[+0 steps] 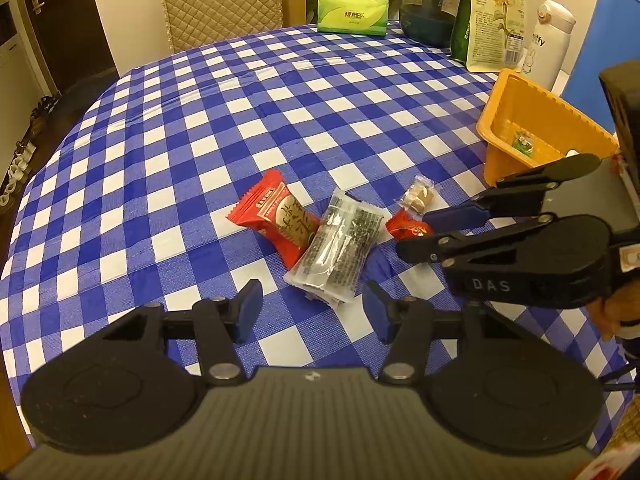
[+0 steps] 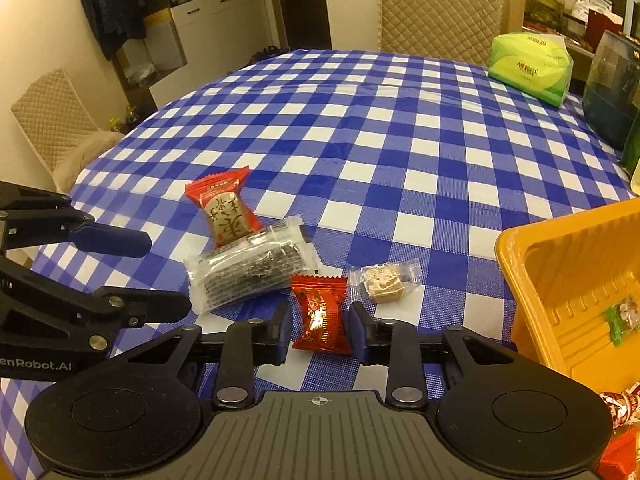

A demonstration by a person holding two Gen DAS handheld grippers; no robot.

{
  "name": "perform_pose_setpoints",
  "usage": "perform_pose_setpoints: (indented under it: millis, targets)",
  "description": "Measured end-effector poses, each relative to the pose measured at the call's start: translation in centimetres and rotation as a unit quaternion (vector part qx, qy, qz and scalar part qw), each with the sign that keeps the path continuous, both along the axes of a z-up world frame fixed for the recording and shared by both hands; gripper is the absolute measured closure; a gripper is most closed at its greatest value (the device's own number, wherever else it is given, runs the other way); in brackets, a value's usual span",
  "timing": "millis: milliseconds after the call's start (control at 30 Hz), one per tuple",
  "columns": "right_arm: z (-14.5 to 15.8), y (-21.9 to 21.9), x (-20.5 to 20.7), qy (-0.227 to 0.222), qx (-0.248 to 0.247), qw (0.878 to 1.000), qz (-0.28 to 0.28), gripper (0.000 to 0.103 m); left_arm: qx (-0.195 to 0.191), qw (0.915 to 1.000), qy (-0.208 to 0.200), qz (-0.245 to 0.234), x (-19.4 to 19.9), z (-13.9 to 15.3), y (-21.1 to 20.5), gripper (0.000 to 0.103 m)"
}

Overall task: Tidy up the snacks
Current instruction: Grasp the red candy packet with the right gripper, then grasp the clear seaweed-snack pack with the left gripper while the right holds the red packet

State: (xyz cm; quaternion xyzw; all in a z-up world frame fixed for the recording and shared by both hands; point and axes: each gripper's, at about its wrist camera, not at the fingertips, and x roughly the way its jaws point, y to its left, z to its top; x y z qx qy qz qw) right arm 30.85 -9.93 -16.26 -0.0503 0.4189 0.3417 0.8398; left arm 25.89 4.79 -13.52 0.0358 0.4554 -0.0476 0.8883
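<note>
Several wrapped snacks lie on the blue checked tablecloth: a large red packet (image 1: pixel 276 218) (image 2: pixel 224 208), a clear packet with a dark bar (image 1: pixel 338 250) (image 2: pixel 250 268), a small red candy (image 1: pixel 408 227) (image 2: pixel 322 314) and a clear-wrapped beige sweet (image 1: pixel 418 197) (image 2: pixel 384 284). My left gripper (image 1: pixel 314 310) is open, just short of the clear dark packet. My right gripper (image 2: pixel 320 330) is open with its fingers on either side of the small red candy, not closed on it. An orange tray (image 1: pixel 496 120) (image 2: pixel 516 248) at the right holds a green-wrapped candy (image 2: pixel 620 318).
At the far edge stand a green tissue pack (image 1: pixel 352 10) (image 2: pixel 530 66), a dark glass jar (image 1: pixel 430 4), a sunflower-seed bag (image 1: pixel 490 12) and a white bottle (image 1: pixel 550 44). Quilted chairs (image 2: pixel 438 8) stand around the table. More red wrappers (image 2: pixel 620 412) lie at the right wrist view's lower right.
</note>
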Motion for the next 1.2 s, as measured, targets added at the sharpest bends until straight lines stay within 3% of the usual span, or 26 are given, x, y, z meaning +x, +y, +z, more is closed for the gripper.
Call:
perform_pose_setpoints:
  millis: [267, 733, 1200]
  targets:
    - [-0.2, 0.0, -0.1, 0.0, -0.005, 1.0, -0.002, 0.081, 0.002, 0.9998, -0.003, -0.018, 0.4, -0.1, -0.6, 0.052]
    - [0.7, -3.3, -0.9, 0.023, 0.009, 0.998, -0.059, 0.082, 0.035, 0.9948, -0.012, -0.094, 2.8, -1.4, -3.4, 0.057]
    - [1.0, -6.0, -2.0, 0.03, 0.009, 0.995, -0.096, 0.082, 0.066, 0.992, -0.003, -0.107, 5.1, -3.2, -3.8, 0.063]
